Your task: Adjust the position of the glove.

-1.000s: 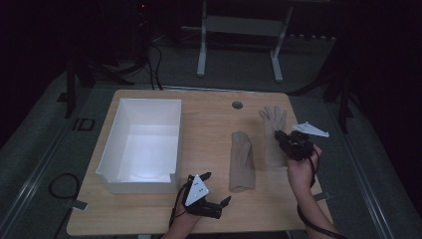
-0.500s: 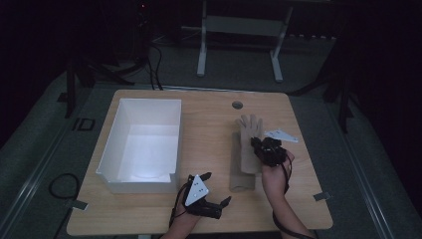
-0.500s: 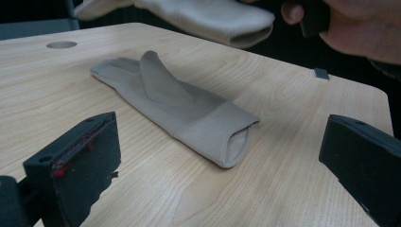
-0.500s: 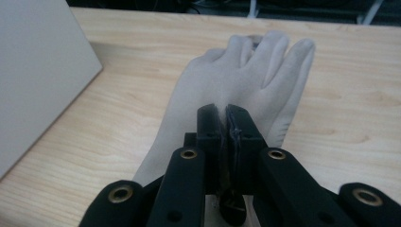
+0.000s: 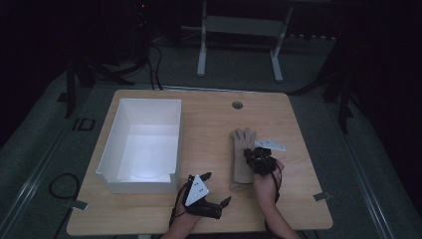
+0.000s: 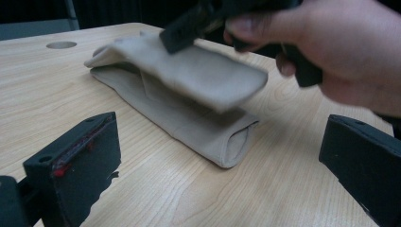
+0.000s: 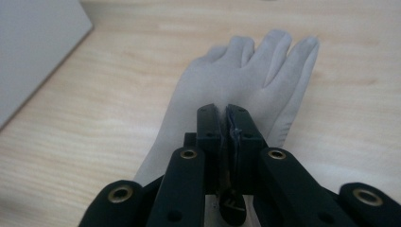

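- Upper glove (image 6: 198,75): beige fabric, judged light, soft and limp. It sags under its own weight where it is unsupported, so it is likely to drape and fold when carried.
- Lower glove (image 6: 189,125): same fabric, lying flat on the table (image 5: 209,124) to the right of the white bin (image 5: 142,144). Its open cuff faces the person's side of the table.
- Right gripper (image 7: 226,113): jaws together, pinching a fold of the upper glove. The glove's fingers spread out ahead of the jaw tips, pointing away from the person.
- Position: the upper glove hangs just above the lower glove, roughly aligned with it, partly resting on it at the finger end.
- Left gripper (image 5: 214,191): jaws apart, holding nothing. It rests low near the table's front edge, aimed at the cuff end of the gloves, near but not touching.
- Recommended hold: grip through both fabric layers at the cuff or palm. A pinch on a single layer is judged likely to slip or let the glove unfold.
- Fragility: none expected; the fabric tolerates firm clamping.
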The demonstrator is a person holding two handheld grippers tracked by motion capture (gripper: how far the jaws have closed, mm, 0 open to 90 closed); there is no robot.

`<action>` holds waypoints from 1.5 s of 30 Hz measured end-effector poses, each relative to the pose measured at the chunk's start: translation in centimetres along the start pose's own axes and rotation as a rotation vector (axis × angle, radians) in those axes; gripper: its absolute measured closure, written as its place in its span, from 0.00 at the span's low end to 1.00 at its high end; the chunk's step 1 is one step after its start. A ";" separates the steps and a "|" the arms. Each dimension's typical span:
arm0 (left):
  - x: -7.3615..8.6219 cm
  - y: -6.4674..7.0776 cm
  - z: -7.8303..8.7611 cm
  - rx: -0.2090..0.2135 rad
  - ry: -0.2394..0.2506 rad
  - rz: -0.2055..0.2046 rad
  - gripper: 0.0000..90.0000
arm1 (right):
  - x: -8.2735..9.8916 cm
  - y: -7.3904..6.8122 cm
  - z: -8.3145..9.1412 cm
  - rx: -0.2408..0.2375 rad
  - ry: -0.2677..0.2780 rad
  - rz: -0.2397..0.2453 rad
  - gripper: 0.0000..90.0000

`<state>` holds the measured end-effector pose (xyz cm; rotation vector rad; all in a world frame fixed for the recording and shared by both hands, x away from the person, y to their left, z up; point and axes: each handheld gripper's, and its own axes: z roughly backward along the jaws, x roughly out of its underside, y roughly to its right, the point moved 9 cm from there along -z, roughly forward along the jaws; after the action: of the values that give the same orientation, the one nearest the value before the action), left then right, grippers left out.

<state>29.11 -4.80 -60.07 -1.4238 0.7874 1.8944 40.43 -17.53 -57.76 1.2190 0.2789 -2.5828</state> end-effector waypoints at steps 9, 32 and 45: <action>0.0 0.0 0.0 0.000 -0.001 -0.001 0.00 | 2.1 -0.5 -1.3 -0.012 -0.048 0.002 0.91; 0.1 0.6 -1.3 -0.036 -0.064 -0.081 0.00 | -1.0 3.9 1.5 -0.215 0.010 0.073 0.21; -0.4 0.4 -2.4 0.035 -0.163 -0.050 0.06 | -1.4 5.2 2.7 -0.327 0.049 0.241 0.18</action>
<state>30.31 -6.97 -60.23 -1.2389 0.6973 1.9209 41.03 -23.00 -55.28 1.1208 0.5080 -2.1998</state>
